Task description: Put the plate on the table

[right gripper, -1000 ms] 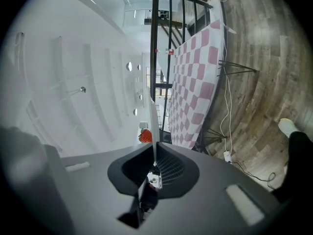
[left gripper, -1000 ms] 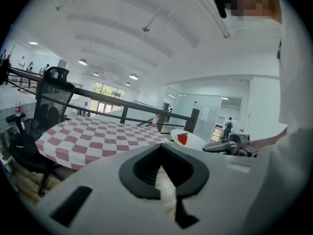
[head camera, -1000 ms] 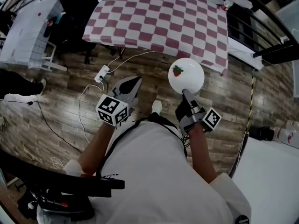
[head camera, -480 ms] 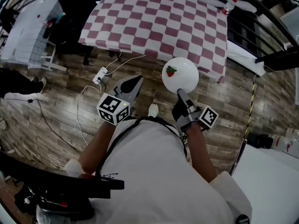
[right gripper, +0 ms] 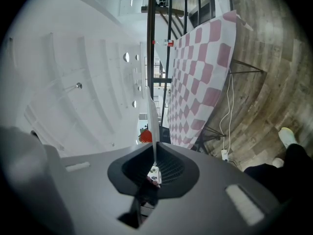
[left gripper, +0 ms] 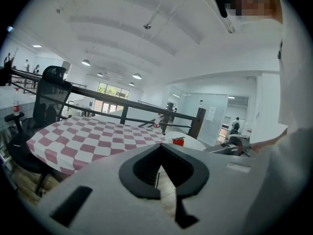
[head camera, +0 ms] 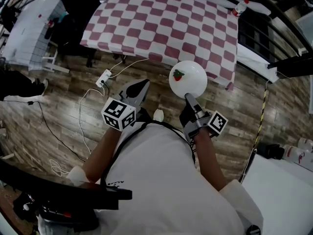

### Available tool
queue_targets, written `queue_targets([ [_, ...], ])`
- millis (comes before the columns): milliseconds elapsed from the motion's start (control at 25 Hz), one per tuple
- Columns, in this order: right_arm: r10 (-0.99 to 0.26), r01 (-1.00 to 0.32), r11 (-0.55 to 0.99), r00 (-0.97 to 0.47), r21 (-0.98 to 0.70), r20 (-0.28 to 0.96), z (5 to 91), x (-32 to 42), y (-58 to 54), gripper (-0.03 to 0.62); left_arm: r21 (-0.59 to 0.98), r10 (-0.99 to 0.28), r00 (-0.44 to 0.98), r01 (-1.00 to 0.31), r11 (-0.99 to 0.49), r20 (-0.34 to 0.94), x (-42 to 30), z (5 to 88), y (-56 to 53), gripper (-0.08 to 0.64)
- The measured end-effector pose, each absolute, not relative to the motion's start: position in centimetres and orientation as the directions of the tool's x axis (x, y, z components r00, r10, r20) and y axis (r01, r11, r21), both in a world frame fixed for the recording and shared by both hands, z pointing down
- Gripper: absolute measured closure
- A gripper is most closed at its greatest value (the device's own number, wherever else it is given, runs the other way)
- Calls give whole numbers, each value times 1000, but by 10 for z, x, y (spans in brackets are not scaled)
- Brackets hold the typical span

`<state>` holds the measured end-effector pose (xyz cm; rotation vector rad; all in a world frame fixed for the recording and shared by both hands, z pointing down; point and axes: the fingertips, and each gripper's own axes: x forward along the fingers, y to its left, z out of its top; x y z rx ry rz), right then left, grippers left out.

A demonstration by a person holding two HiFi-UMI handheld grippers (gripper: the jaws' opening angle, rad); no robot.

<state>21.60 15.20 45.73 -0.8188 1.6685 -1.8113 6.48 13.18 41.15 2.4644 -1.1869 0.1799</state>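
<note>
A white plate (head camera: 190, 80) with a strawberry picture hangs over the wooden floor, just short of the table's near edge. My right gripper (head camera: 187, 97) is shut on the plate's near rim. In the right gripper view the plate (right gripper: 152, 115) stands edge-on between the jaws. The table (head camera: 161, 18) wears a red-and-white checked cloth and lies ahead. My left gripper (head camera: 143, 83) is shut with nothing in it, level with the plate and to its left. In the left gripper view the plate (left gripper: 191, 140) shows to the right of the table (left gripper: 93, 136).
A power strip (head camera: 104, 77) and white cables lie on the floor left of my left gripper. A black office chair (head camera: 78, 13) stands at the table's left end. A bottle (head camera: 238, 6) sits by the black railing behind the table. Another white surface (head camera: 283, 190) is at the lower right.
Both grippers have moved forward toward the checked table, and the plate has come closer to its near edge. The grip on the plate is unchanged.
</note>
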Motion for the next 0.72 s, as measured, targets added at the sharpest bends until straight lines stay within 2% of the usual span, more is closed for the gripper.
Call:
queue_targets([
  [720,-740,-15,-87,-668,-996,75,455,213,130,571,306,-725,628,-775,-553,283,61,412,111,557],
])
